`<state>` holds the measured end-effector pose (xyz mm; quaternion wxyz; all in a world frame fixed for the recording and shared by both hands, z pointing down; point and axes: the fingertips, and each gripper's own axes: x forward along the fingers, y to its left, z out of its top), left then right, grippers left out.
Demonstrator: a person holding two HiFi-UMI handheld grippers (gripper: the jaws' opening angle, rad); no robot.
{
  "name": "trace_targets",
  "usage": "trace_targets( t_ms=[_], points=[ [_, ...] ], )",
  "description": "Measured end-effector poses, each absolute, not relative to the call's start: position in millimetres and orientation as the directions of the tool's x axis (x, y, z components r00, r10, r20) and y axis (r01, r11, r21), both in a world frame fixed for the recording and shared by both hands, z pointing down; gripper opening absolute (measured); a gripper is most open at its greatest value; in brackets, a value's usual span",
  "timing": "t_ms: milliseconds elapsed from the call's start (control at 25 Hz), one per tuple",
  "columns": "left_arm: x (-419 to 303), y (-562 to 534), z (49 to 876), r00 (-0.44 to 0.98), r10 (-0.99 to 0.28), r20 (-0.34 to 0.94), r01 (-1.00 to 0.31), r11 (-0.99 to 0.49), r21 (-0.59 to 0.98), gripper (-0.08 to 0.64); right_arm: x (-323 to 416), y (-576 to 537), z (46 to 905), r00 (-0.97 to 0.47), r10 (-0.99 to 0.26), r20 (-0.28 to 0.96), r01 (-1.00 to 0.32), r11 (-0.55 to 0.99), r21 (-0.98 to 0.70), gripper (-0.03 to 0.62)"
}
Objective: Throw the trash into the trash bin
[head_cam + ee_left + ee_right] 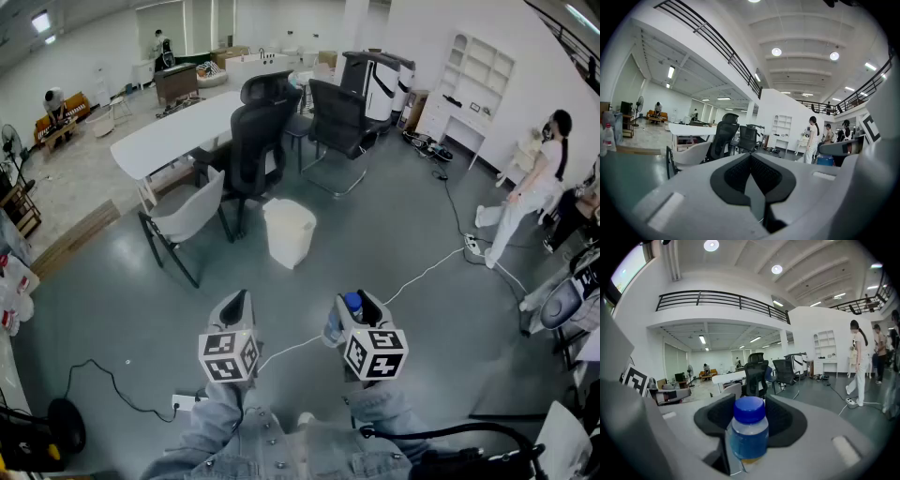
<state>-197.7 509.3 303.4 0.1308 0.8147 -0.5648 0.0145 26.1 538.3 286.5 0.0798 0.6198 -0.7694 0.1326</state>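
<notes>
In the right gripper, a small clear bottle, blue-capped, bluish.

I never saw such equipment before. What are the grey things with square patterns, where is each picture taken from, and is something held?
A person holds a two-jaw gripper in each hand. The head view looks down from the person's head at the left gripper and right gripper. The other two cameras ride on the grippers. The right one grips a blue-capped bottle; the left is shut and empty. A white trash bin stands on the grey floor ahead.
</notes>
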Motion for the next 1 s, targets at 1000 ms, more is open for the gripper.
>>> trace_targets(
  t_ms=[1000],
  points=[
    [-191, 497, 336, 0.456, -0.861, 0.225, -0.886, -0.414, 0.209, 0.009, 16, 532, 318, -0.145, -0.933, 0.331, -0.981, 0.091, -0.173, 0.202]
  ],
)
